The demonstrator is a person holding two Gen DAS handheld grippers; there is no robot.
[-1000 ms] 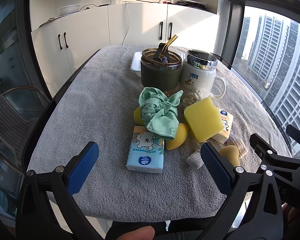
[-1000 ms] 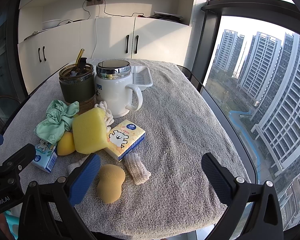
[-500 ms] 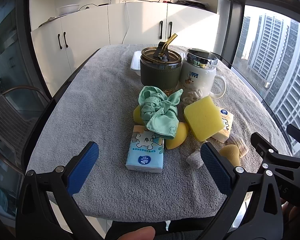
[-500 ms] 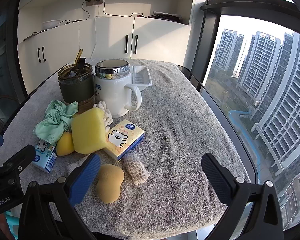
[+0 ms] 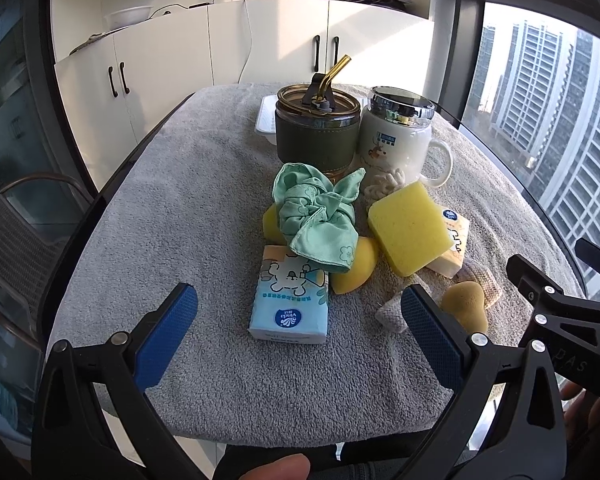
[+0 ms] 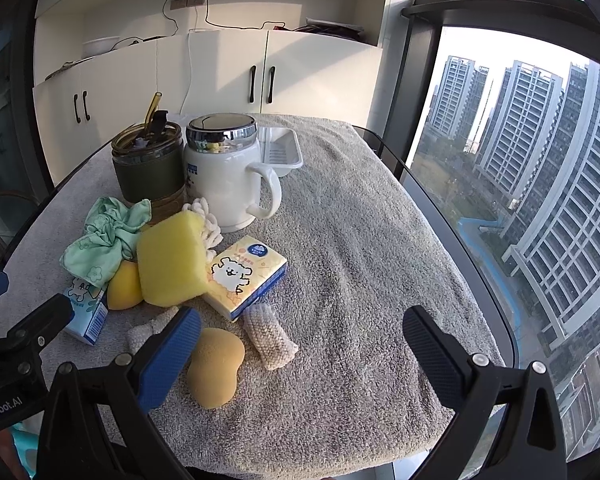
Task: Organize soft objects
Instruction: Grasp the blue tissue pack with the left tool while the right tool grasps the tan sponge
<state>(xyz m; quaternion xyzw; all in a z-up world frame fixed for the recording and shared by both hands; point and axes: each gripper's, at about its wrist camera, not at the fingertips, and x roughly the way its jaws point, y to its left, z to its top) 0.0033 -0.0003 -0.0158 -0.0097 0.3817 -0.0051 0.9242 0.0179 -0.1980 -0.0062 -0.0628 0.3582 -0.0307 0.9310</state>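
A grey terry towel point(image 5: 204, 216) covers the bench before white cabinets point(image 6: 316, 76) and tall windows point(image 6: 512, 152); both grippers' jaws stand open, empty.

A high-rise flat, seemingly a home. White cabinets point(image 6: 228, 76) with dark handles line the back wall, floor-length windows point(image 6: 520, 184) overlook apartment towers, and a grey towel point(image 6: 360, 240) covers the surface.
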